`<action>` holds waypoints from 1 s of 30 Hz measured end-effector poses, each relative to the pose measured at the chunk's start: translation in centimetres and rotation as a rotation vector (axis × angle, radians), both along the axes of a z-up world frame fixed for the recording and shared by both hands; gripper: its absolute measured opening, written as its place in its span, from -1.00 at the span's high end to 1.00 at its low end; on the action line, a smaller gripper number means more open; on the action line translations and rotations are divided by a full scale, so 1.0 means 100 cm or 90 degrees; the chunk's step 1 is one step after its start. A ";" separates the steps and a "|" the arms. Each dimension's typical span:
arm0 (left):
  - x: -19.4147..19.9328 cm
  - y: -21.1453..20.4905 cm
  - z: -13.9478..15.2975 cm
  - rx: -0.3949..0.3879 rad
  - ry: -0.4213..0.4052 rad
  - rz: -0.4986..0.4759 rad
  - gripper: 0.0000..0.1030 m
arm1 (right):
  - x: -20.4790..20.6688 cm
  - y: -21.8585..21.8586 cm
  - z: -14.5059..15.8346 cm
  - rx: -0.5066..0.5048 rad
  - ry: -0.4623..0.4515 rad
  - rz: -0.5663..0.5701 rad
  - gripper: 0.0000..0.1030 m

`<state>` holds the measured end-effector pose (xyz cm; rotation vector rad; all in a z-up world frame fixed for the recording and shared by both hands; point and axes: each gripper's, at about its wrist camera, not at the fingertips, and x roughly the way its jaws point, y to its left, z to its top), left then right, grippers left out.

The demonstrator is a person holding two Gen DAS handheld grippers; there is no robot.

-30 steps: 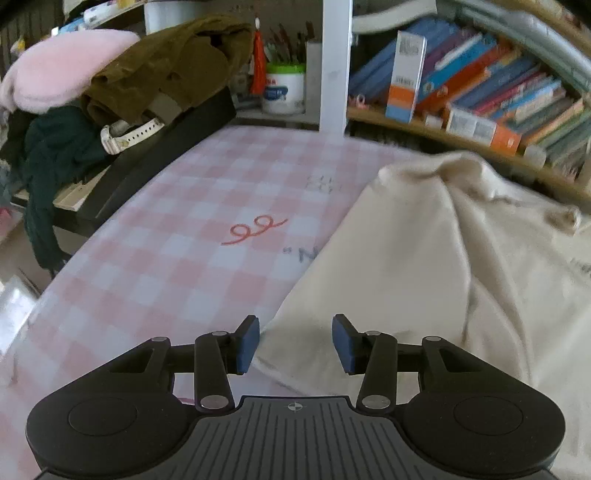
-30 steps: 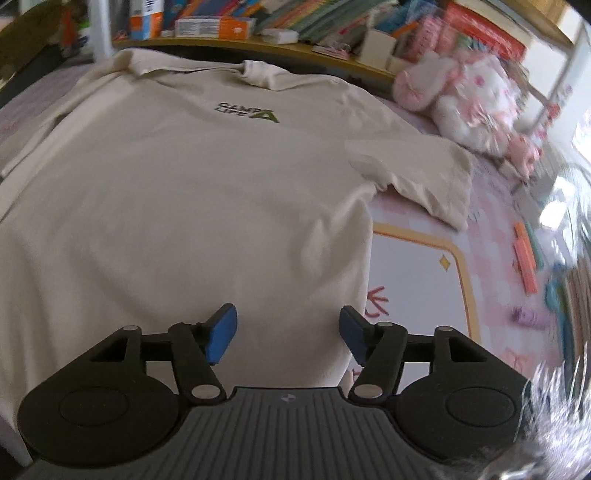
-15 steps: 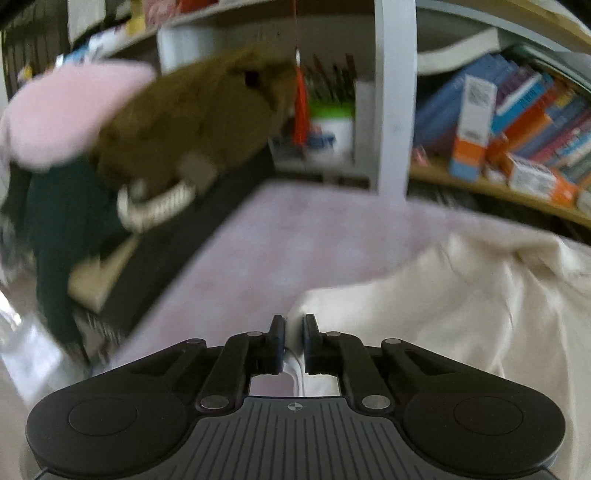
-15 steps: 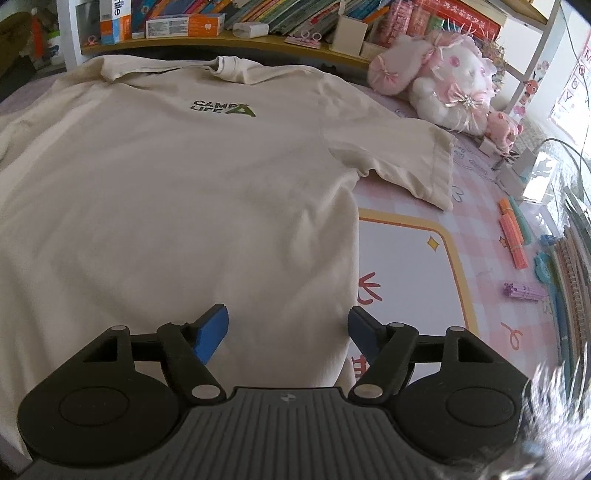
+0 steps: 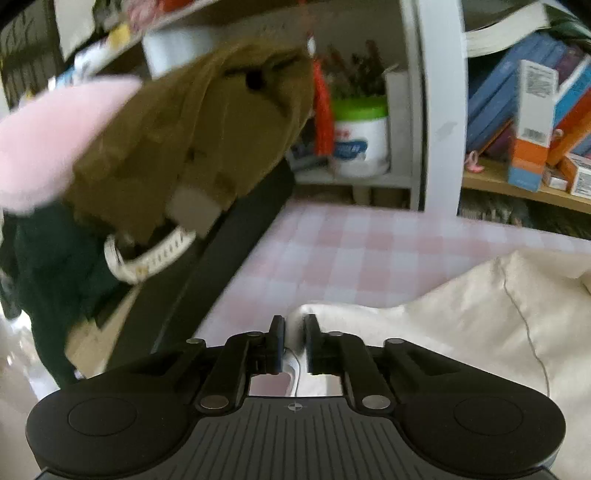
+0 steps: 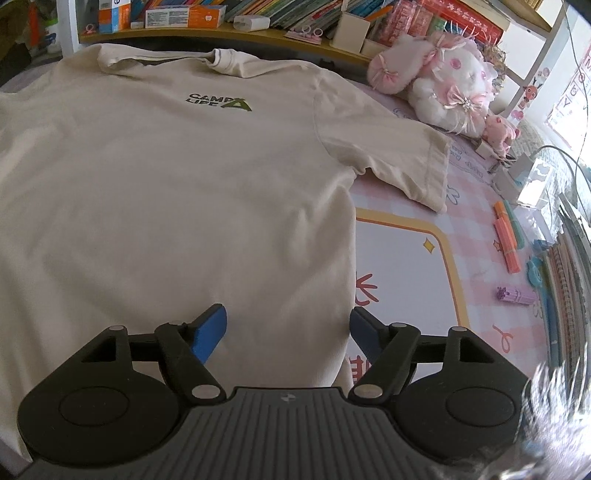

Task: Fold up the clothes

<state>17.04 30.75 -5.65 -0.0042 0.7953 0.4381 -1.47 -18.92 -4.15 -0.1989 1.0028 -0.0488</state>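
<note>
The cream T-shirt (image 6: 177, 192) is laid face up on the pink checked table cover (image 5: 354, 251), collar toward the bookshelf (image 6: 229, 18), one short sleeve (image 6: 402, 158) spread out toward the plush toys (image 6: 443, 92). Risk one: the hold on the left side is taken on a thin bit of cloth only, so the edge could be pulled out of the pinch if the fabric is dragged against its own weight or tugged quickly; the fold would then be lost and the shirt left rumpled. Risk two: the shirt's near right hem is not yet gripped, so a one-sided lift would be expected to skew the body and crease it across the printed logo (image 6: 219, 101). Risk three: the pile of clothes (image 5: 155, 155) at the table's left edge is close to the left side and could be snagged or knocked. The left gripper (image 5: 293, 339) is seen nearly pressed together, its jaws having just eased slightly apart, with a fold of the shirt's edge pinched between the pads. The right gripper (image 6: 288, 325) is spread wide, its jaws having just been opening; it is held over the shirt's lower right side, cloth lying beneath the gap, nothing clamped.
</note>
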 end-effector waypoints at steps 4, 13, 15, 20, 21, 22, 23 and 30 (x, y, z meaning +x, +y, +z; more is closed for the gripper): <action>-0.018 0.004 0.010 -0.036 -0.014 0.009 0.45 | 0.000 -0.001 -0.001 0.005 -0.003 0.001 -0.46; -0.139 -0.083 0.029 -0.138 -0.035 -0.159 0.37 | -0.002 -0.026 0.013 0.036 -0.006 0.018 -0.46; -0.170 -0.104 0.026 -0.160 -0.012 -0.190 0.33 | -0.006 -0.041 0.019 0.048 -0.003 0.022 -0.46; -0.221 -0.150 0.017 -0.179 0.049 -0.240 -0.33 | -0.019 -0.064 0.022 0.076 0.028 0.051 -0.45; -0.227 -0.157 0.016 -0.179 0.054 -0.248 -0.33 | -0.021 -0.065 0.022 0.078 0.032 0.063 -0.45; -0.232 -0.164 0.015 -0.180 0.058 -0.249 -0.34 | -0.023 -0.066 0.022 0.079 0.035 0.078 -0.45; -0.237 -0.170 0.015 -0.182 0.060 -0.248 -0.34 | -0.026 -0.066 0.021 0.079 0.037 0.092 -0.43; -0.261 -0.193 0.015 -0.192 0.058 -0.182 -0.34 | -0.031 -0.073 0.022 0.084 0.032 0.174 -0.43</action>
